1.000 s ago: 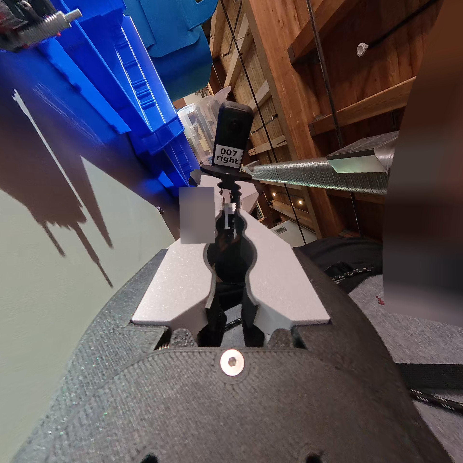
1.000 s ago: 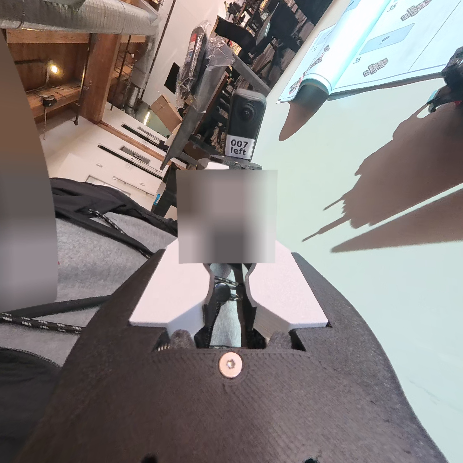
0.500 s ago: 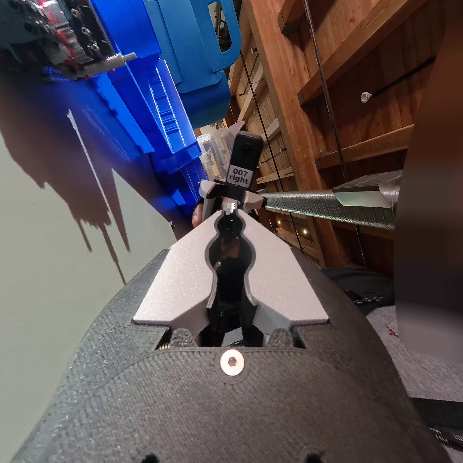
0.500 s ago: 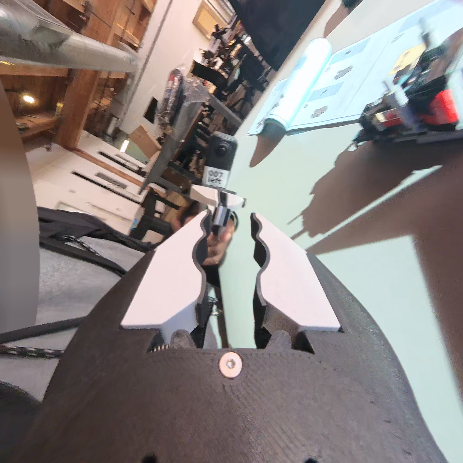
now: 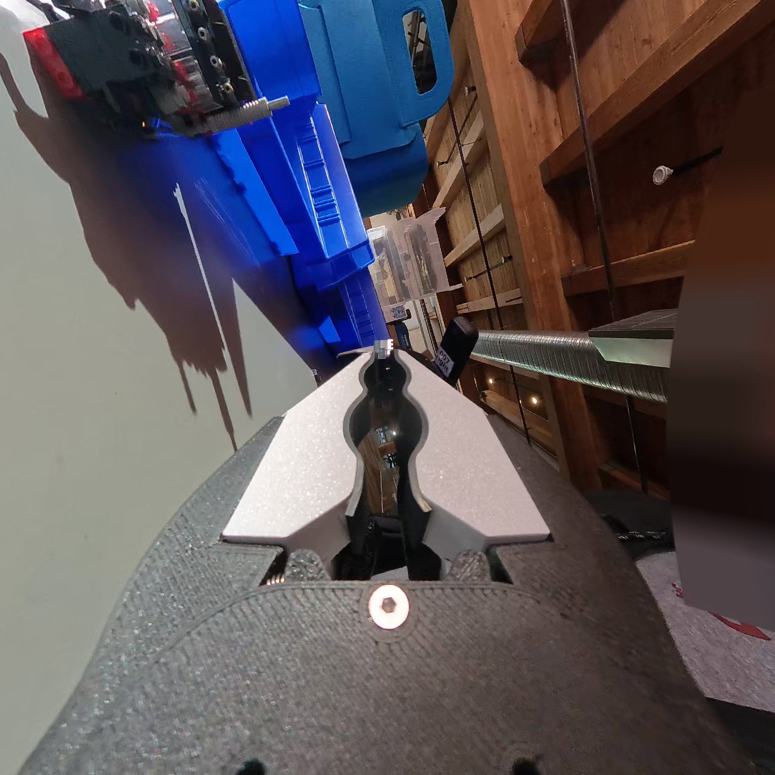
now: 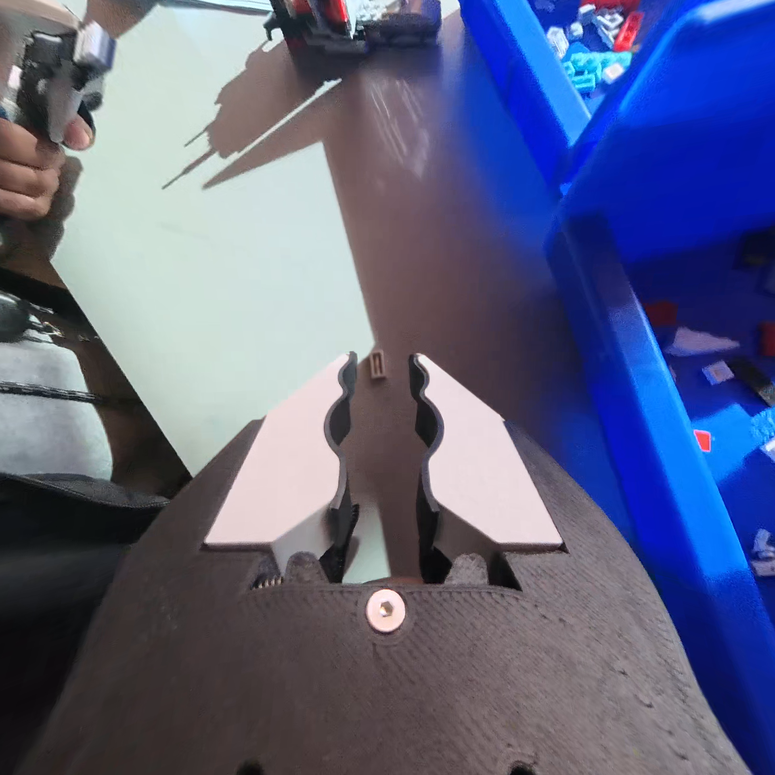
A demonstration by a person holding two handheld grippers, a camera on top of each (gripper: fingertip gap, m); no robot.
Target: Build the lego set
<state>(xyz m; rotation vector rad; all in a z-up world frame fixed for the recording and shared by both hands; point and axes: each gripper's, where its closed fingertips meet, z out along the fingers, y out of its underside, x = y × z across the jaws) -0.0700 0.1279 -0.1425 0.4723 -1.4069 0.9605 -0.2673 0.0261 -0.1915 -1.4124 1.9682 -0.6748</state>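
**Lining up on a small grey piece lying just past the right fingers**

Pointing down at the table (image 6: 218, 293), the right gripper (image 6: 381, 356) has its fingers parted to a middling gap with nothing between them. A small grey piece (image 6: 378, 367) lies on the table just beyond the tips, centred in the gap, its long axis running roughly along the fingers, away from the camera. From there the approach would be straight forward and down, it seems, with little sideways correction. Blue bins (image 6: 629, 293) of loose bricks stand close on the right, and the partly built model (image 6: 335, 25) sits well ahead at the table's far side.

The left gripper (image 5: 383, 354) is pinched shut on a tiny light grey part (image 5: 382, 348) at its very tips, held in the air well away from the piece on the table, so the right is clearly nearer.

Half a second earlier the right view looked across at the left gripper and the instruction booklet; it has since swung down toward the table and bins. The left's grip is unchanged, though the model now looms larger in its view.
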